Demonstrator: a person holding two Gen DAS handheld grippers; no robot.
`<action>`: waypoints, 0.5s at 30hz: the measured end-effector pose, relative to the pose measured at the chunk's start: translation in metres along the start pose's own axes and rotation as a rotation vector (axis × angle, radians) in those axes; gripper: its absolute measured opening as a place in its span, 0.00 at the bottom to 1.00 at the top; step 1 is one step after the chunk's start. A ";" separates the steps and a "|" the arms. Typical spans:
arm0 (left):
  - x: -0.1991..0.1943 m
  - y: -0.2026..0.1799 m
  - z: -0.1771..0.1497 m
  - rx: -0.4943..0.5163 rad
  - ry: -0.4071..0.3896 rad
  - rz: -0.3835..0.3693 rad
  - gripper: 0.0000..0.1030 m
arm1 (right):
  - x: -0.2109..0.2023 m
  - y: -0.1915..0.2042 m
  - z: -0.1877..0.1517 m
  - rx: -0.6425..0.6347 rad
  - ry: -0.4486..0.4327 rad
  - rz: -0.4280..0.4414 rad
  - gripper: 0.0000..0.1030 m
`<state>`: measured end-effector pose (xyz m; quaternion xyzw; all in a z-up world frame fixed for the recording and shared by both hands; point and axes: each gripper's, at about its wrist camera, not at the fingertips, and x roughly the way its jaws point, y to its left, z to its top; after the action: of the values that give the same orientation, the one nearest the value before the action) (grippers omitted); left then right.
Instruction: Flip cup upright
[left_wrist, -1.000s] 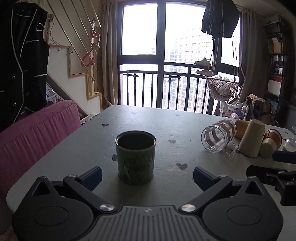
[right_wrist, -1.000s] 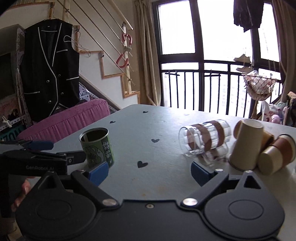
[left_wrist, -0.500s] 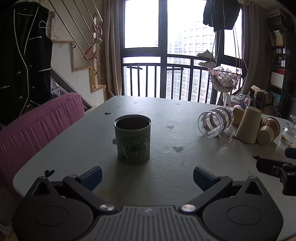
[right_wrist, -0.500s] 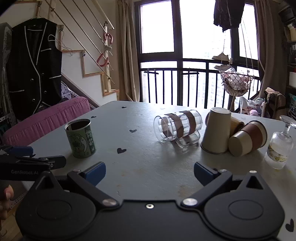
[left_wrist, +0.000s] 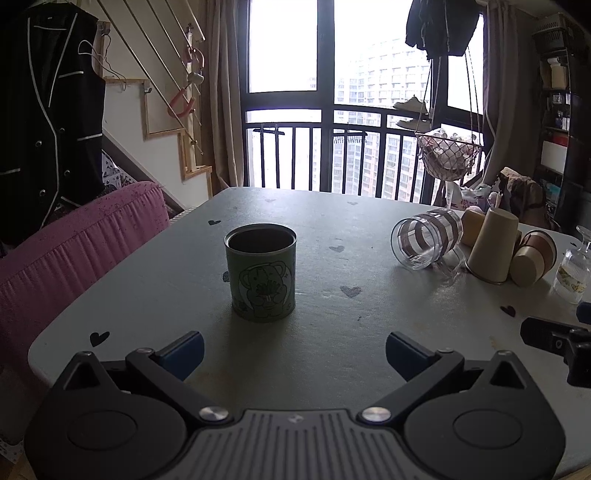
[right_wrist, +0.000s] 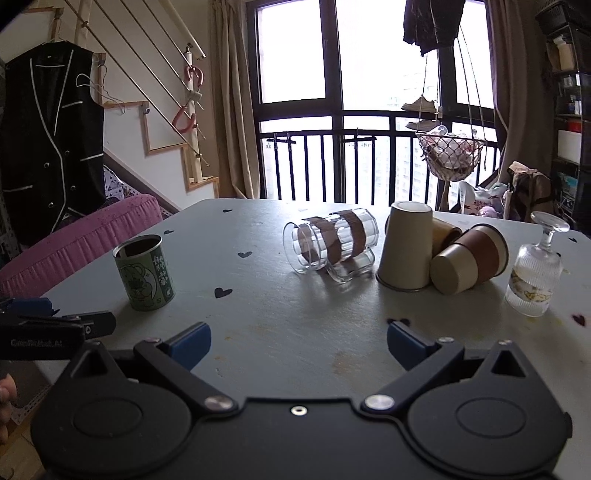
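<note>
A green cup with a bear print stands upright on the grey table, mouth up; it also shows in the right wrist view. My left gripper is open and empty, a short way in front of the cup. My right gripper is open and empty over the table's near edge. A clear striped glass lies on its side. A beige paper cup stands mouth down. A brown-banded cup lies on its side.
An upside-down stemmed glass stands at the right. A pink sofa runs along the table's left edge. A hanging wire basket and balcony railing are behind the table. The left gripper shows at the right wrist view's left edge.
Both grippers have drawn back from the table. The green cup and the other cups now look farther off. No object has moved.
</note>
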<state>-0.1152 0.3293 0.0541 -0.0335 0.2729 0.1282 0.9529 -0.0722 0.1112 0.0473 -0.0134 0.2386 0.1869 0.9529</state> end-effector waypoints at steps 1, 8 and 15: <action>0.000 0.000 0.000 0.001 0.001 0.000 1.00 | 0.000 0.000 0.000 0.001 0.001 -0.003 1.00; 0.002 0.001 0.000 0.000 0.009 0.010 1.00 | 0.001 -0.001 -0.001 0.003 0.007 -0.011 1.00; 0.003 0.001 -0.001 -0.003 0.017 0.012 1.00 | 0.001 -0.001 -0.002 0.000 0.012 -0.014 1.00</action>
<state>-0.1135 0.3306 0.0519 -0.0346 0.2812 0.1342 0.9496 -0.0715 0.1105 0.0454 -0.0161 0.2443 0.1804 0.9526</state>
